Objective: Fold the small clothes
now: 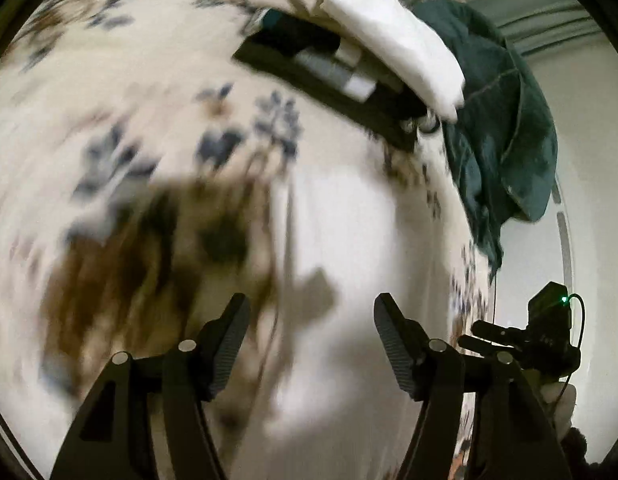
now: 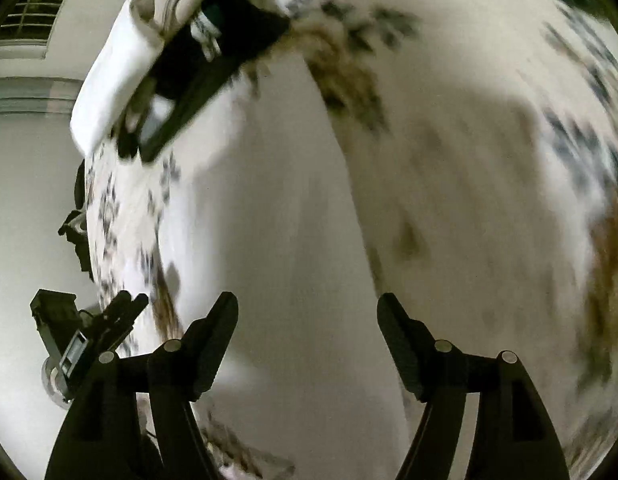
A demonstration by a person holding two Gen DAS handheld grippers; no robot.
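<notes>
A white garment lies flat on the floral bedsheet, blurred by motion. My left gripper is open and empty above the garment's near part. In the right wrist view the same white garment stretches away from my right gripper, which is open and empty above it. The right gripper shows at the left wrist view's right edge, and the left gripper shows at the right wrist view's left edge.
A stack of folded dark and grey clothes lies at the far end of the bed, also in the right wrist view. A white pillow leans beside it. A dark green blanket hangs over the bed's right edge.
</notes>
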